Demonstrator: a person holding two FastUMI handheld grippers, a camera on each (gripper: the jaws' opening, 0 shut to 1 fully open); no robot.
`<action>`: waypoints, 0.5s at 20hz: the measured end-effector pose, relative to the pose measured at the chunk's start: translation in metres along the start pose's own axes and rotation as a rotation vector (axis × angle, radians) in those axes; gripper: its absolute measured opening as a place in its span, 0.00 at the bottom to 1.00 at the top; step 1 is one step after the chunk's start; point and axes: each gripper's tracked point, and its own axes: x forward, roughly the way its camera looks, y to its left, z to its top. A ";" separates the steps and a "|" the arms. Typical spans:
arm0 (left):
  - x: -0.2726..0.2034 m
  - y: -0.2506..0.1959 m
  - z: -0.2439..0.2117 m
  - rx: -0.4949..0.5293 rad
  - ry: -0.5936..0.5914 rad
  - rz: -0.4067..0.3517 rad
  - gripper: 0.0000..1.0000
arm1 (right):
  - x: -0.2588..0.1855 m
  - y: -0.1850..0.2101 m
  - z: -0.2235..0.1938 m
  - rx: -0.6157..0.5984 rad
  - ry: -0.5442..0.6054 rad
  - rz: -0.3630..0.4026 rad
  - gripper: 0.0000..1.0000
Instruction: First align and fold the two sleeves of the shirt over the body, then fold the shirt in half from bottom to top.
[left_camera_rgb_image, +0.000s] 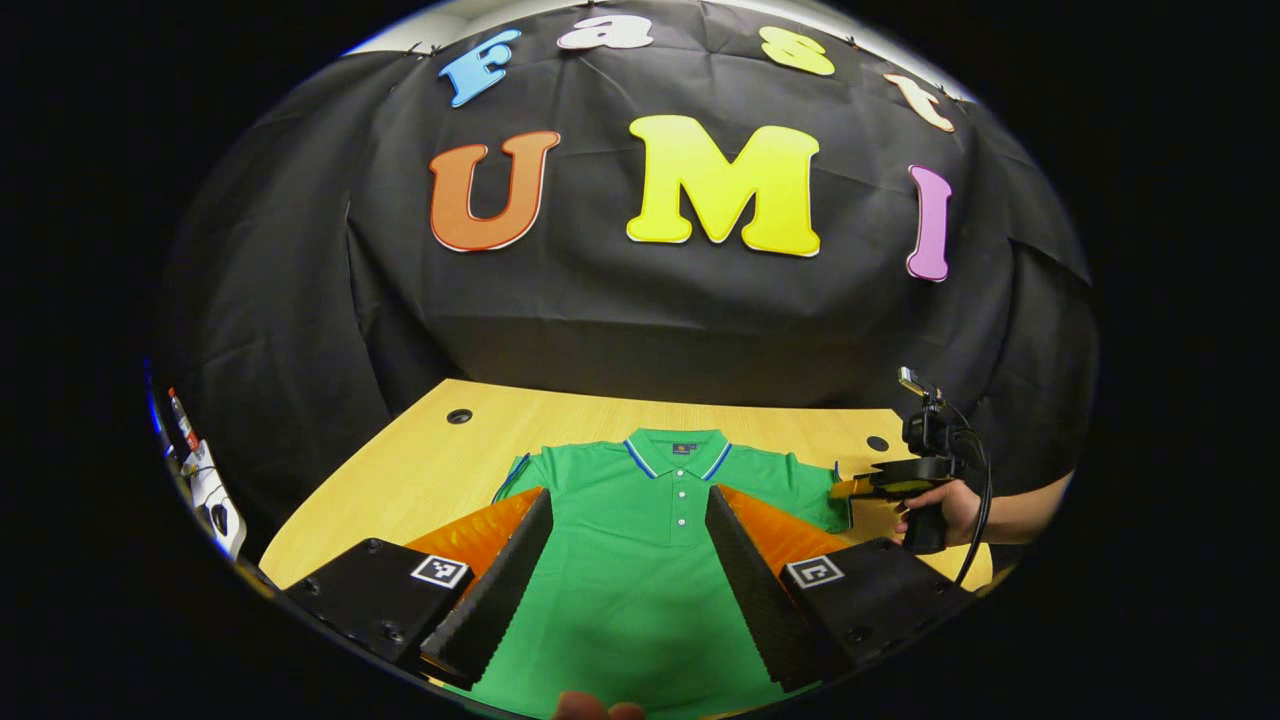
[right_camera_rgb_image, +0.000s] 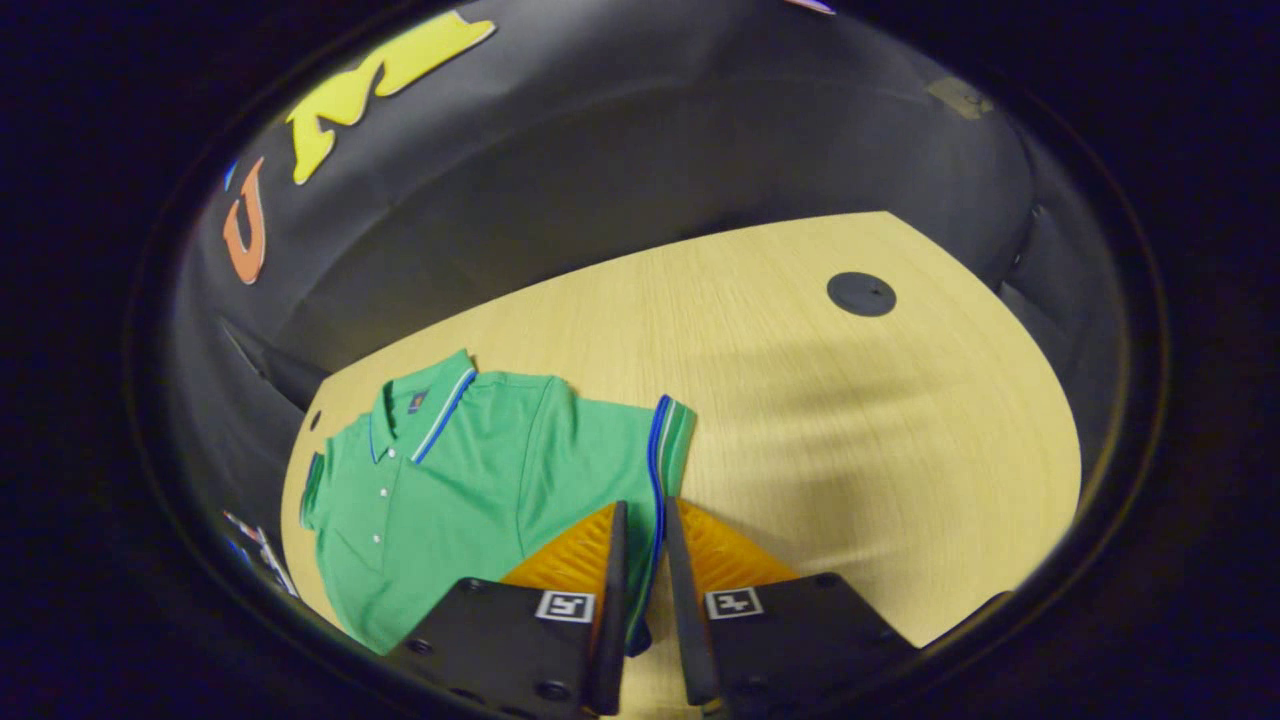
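Note:
A green polo shirt (left_camera_rgb_image: 630, 560) lies flat and face up on the wooden table (left_camera_rgb_image: 420, 470), collar toward the booth wall, both short sleeves spread out. My left gripper (left_camera_rgb_image: 628, 495) hovers open over the shirt's lower body, its fingers wide apart with nothing between them. In the left gripper view a hand holds my right gripper (left_camera_rgb_image: 850, 488) at the tip of the sleeve on the right. In the right gripper view the right gripper (right_camera_rgb_image: 645, 506) stands nearly closed on the blue-striped cuff of that sleeve (right_camera_rgb_image: 610, 440), which runs between its fingers. The shirt (right_camera_rgb_image: 450, 480) spreads away to the left.
Round black cable grommets sit in the table near the back corners (left_camera_rgb_image: 459, 416) (left_camera_rgb_image: 877, 443) (right_camera_rgb_image: 861, 294). Bare wood (right_camera_rgb_image: 800, 420) stretches to the right of the sleeve. Some small items (left_camera_rgb_image: 205, 480) lie beyond the table's left edge. A fingertip (left_camera_rgb_image: 598, 708) shows at the bottom.

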 end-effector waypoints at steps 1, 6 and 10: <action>-0.001 0.001 0.000 0.000 0.000 0.002 0.99 | 0.002 0.002 -0.001 -0.001 0.001 0.002 0.08; -0.004 0.008 0.008 0.031 -0.023 0.020 0.99 | -0.006 0.010 0.009 0.061 -0.012 0.040 0.03; -0.005 0.014 -0.001 -0.010 0.005 0.030 0.99 | -0.028 0.021 0.021 0.097 -0.050 0.063 0.03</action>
